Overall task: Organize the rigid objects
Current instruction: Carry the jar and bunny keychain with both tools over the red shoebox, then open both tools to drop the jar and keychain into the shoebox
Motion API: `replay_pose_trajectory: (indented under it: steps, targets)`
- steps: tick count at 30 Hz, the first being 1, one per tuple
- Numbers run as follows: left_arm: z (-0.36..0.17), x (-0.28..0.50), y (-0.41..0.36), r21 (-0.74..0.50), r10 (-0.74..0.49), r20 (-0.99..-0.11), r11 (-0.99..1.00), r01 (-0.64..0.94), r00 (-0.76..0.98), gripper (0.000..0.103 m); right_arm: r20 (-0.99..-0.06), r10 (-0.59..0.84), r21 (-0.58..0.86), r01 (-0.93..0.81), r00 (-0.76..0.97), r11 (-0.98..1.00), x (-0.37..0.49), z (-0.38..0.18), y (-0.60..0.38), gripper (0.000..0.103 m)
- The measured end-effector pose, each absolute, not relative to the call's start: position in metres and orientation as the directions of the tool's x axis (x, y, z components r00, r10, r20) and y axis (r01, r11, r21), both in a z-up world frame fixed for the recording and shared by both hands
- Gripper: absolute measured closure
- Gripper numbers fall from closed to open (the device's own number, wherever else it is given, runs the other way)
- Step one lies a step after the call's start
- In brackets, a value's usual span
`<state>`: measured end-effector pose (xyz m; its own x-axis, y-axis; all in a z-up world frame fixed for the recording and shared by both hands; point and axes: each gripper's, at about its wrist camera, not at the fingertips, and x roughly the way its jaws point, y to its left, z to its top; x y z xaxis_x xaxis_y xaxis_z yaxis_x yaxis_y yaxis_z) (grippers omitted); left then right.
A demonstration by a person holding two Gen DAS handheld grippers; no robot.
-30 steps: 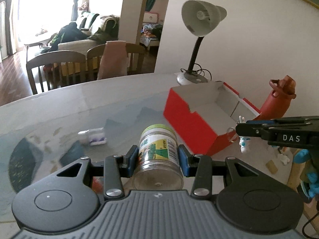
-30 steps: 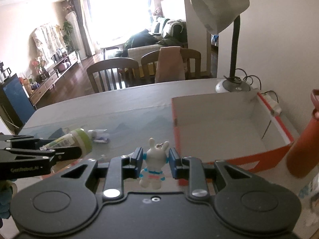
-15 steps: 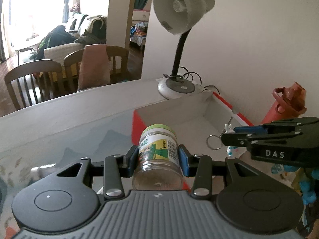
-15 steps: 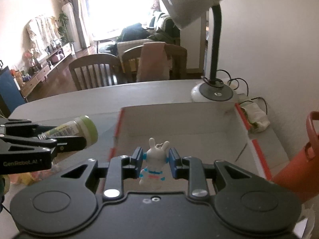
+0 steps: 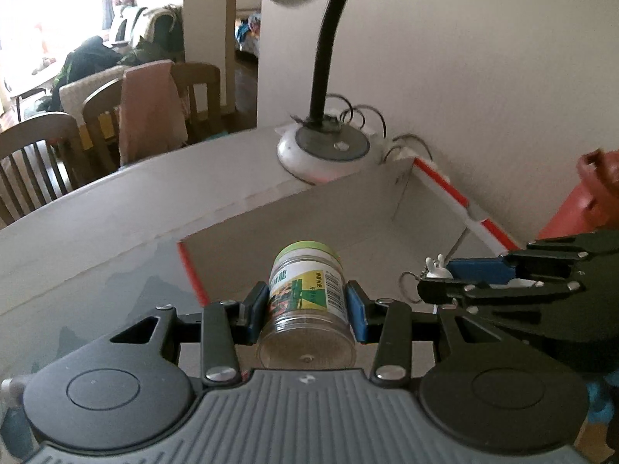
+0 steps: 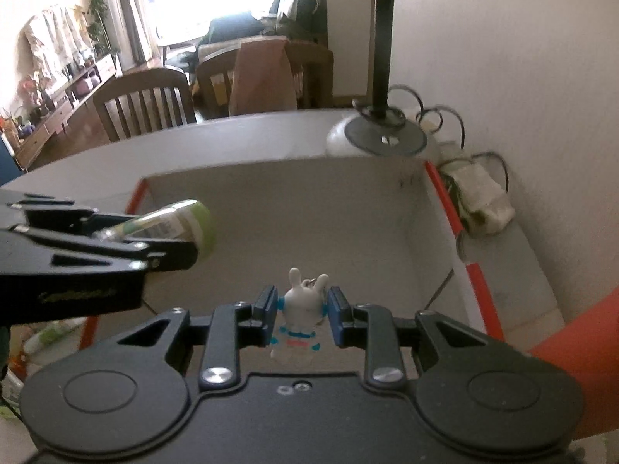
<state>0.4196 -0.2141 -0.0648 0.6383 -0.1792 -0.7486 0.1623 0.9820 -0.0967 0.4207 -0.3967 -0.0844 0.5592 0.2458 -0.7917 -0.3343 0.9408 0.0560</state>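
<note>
**Both grippers hold their loads over the red-edged box**

The left gripper (image 5: 307, 301) is clamped on a clear plastic jar (image 5: 307, 297) with a green lid and a printed label; its blue pads press the jar's sides, and the jar lies pointing forward, lid away from the camera. In the right wrist view the same jar (image 6: 182, 224) shows in the left gripper (image 6: 166, 243), hanging above the left part of the box.

The right gripper (image 6: 302, 315) is closed on a small white rabbit figure (image 6: 300, 321) with blue and pink bands, ears up, gripped at the body between the blue pads. From the left wrist view the rabbit figure (image 5: 435, 270) sits at the tip of the right gripper (image 5: 456, 282), a metal key ring dangling from it.

The open cardboard box (image 6: 441, 189), grey-white inside with red edges, rests on the pale table (image 5: 116, 208) beneath both grippers. A desk lamp (image 5: 325, 147) stands just behind the box's far wall, with coiled cable by the wall. An orange-red bottle (image 5: 580, 208) stands near the box's right side. Wooden chairs (image 6: 143, 104) stand beyond the table.
</note>
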Motion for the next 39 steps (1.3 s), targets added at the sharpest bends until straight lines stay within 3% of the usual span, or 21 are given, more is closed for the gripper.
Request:
replay_pose_trajectory:
  steps: [11,22,39]
  targets:
    - [-0.117,0.467,-0.239,-0.106,-0.164,-0.862,0.984,0.146,0.479,0.061,-0.870,0.218,0.046,-0.367,0.442,0.929,0.436,-0.129,-0.400,0.076]
    - [-0.147,0.481,-0.253,-0.109,-0.152,-0.930,0.983,0.145,0.334,0.061,-0.902,0.231,0.071,-0.402,0.365,0.913,0.437,-0.135,-0.404,0.076]
    - [-0.135,0.466,-0.252,-0.100,-0.149,-0.917,0.984,0.149,0.370,0.059,-0.887,0.266,0.109,-0.388,0.378,0.915,0.428,-0.124,-0.410,0.065]
